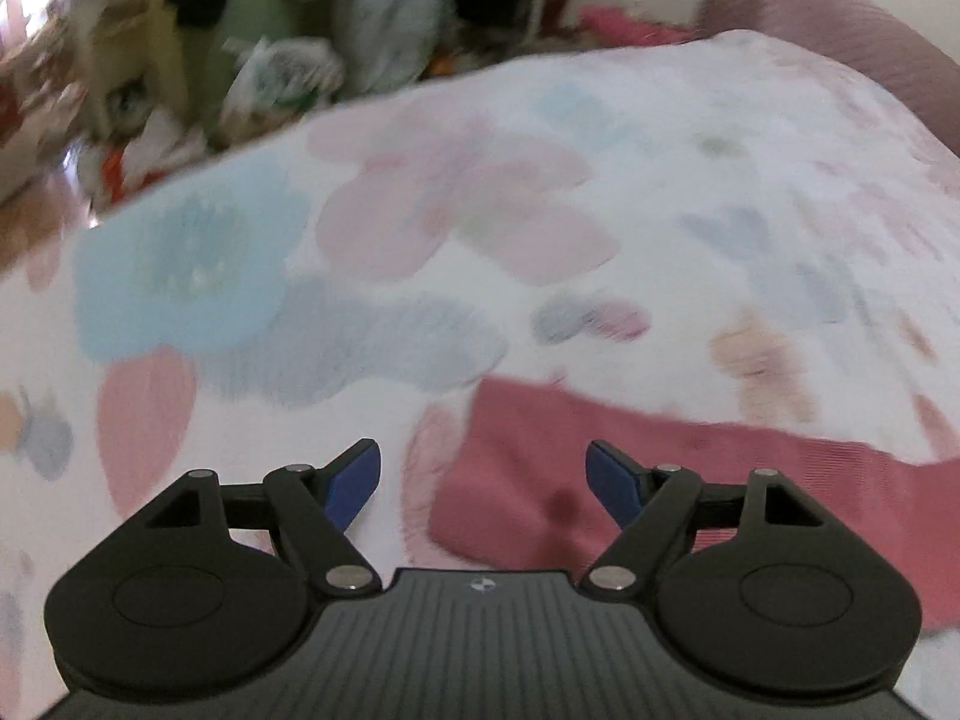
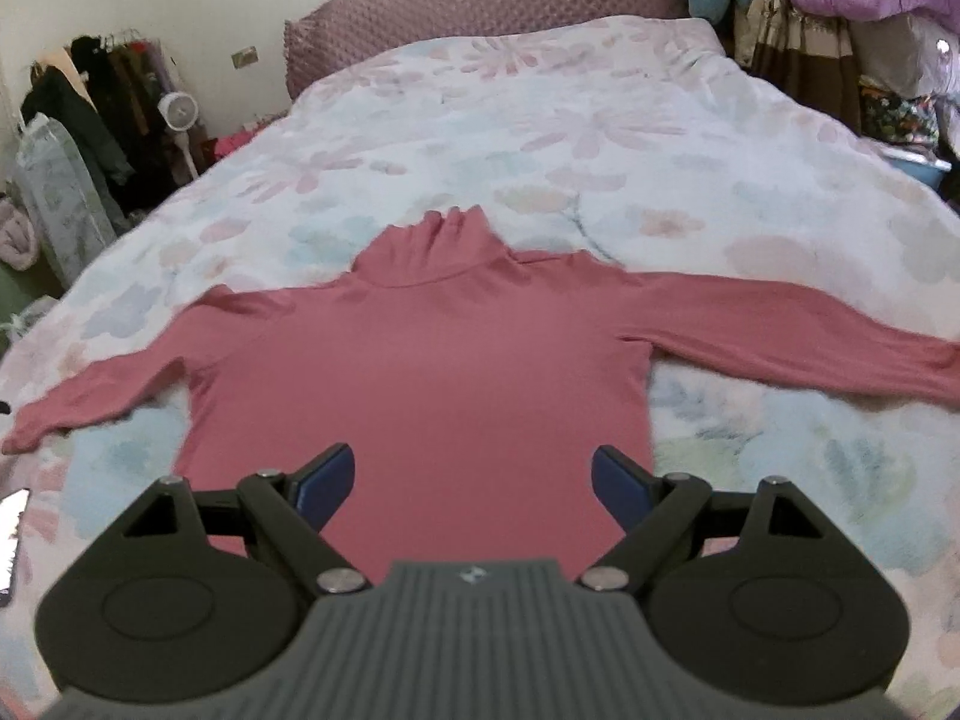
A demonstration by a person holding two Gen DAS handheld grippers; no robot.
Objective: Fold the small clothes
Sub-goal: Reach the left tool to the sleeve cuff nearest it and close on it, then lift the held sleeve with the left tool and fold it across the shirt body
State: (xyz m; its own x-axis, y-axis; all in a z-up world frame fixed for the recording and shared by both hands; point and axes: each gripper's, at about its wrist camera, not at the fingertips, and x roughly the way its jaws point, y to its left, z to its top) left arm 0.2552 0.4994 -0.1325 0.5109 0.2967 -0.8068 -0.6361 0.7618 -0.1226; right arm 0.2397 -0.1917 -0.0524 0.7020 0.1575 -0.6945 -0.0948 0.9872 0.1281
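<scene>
A pink turtleneck top (image 2: 432, 360) lies flat and face up on the floral bed cover (image 2: 540, 138), collar towards the headboard and both long sleeves spread out sideways. My right gripper (image 2: 471, 480) hovers open over the lower body of the top, with nothing between its blue pads. The left wrist view is blurred by motion. There my left gripper (image 1: 483, 480) is open just above the cuff end of one pink sleeve (image 1: 750, 480), which runs off to the right. Its right fingertip (image 1: 612, 480) is over the sleeve and its left one over bare cover. No pad presses on cloth.
A padded pink headboard (image 2: 480, 6) closes the far end of the bed. Hanging clothes (image 2: 108, 96) and a small white fan (image 2: 177, 108) stand at the left, and piled bedding and bags (image 2: 870, 30) at the right. Blurred clutter of clothes (image 1: 270, 30) lies beyond the bed edge.
</scene>
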